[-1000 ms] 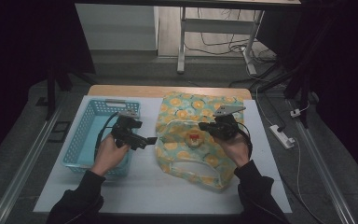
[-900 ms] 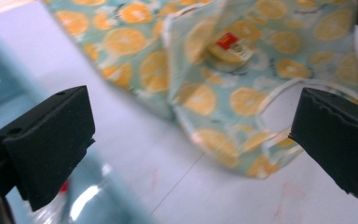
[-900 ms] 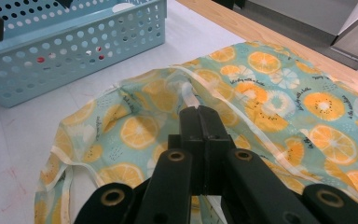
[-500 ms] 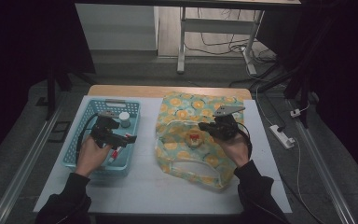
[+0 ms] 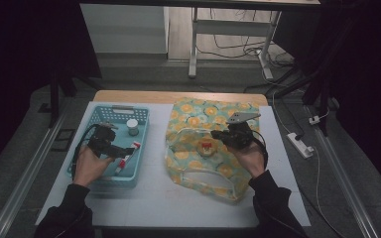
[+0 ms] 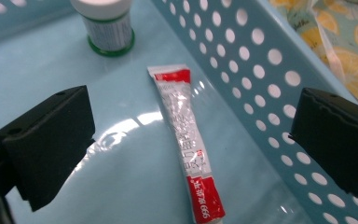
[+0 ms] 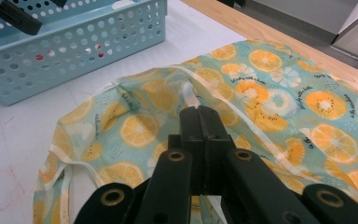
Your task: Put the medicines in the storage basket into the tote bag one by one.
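Left gripper (image 5: 129, 150) hangs inside the blue basket (image 5: 95, 119) at the left side of the table, with its jaws spread wide and nothing between the pads. In the left gripper view the red and white tube (image 6: 186, 140) lies flat on the basket floor, between the two jaws but not touched by them. A small white bottle (image 6: 106, 25) with a green base stands upright at the far end of the basket, apart from the tube.

Right gripper (image 7: 199, 114) is at the right, over the fruit-print bag (image 5: 203, 114). Its jaws are pressed together. They seem to pinch the edge of the bag opening and hold it up a little, but the contact itself is hidden behind the jaws in the right gripper view, so I cannot be sure.

By my judgement the work is packing the basket things into the bag, and it is at an early stage. The bag lies mostly flat and I see nothing in it. Both things are in the basket. What is left: close on the tube, carry it to the bag opening, then do the same for the bottle.
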### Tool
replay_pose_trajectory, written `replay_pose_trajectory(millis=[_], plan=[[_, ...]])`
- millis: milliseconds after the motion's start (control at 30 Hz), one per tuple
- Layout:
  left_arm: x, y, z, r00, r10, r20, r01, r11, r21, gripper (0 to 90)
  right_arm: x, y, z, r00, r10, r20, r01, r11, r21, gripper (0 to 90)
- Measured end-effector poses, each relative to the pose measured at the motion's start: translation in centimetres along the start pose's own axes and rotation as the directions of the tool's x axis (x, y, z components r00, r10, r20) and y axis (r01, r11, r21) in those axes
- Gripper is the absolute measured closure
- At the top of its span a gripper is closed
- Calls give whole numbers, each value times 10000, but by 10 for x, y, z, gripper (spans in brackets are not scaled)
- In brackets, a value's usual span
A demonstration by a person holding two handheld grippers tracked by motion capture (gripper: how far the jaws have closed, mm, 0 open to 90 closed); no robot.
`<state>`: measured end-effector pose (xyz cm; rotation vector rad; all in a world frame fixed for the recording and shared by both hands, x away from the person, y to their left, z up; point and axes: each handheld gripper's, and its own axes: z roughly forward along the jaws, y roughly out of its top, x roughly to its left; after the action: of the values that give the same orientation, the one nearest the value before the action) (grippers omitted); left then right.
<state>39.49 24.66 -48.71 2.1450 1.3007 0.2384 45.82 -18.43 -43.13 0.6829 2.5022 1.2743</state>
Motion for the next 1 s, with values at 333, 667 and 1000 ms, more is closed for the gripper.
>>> replay_pose_trajectory(millis=[333, 667, 1000], plan=[[-1, 1, 23, 9994, 210, -269, -158, 9835, 1805, 5, 0, 0, 0, 10000, -26, -37, 26, 10000, 3, 900], [-1, 2, 34, 9997, 176, -138, -132, 9627, 2702, 246, 0, 0, 0, 10000, -79, -38, 78, 10000, -25, 900], [1, 2, 34, 10000, -50, -48, 62, 9591, 2832, 492, -1, 0, -1, 10000, -76, -7, 76, 10000, -34, 900]])
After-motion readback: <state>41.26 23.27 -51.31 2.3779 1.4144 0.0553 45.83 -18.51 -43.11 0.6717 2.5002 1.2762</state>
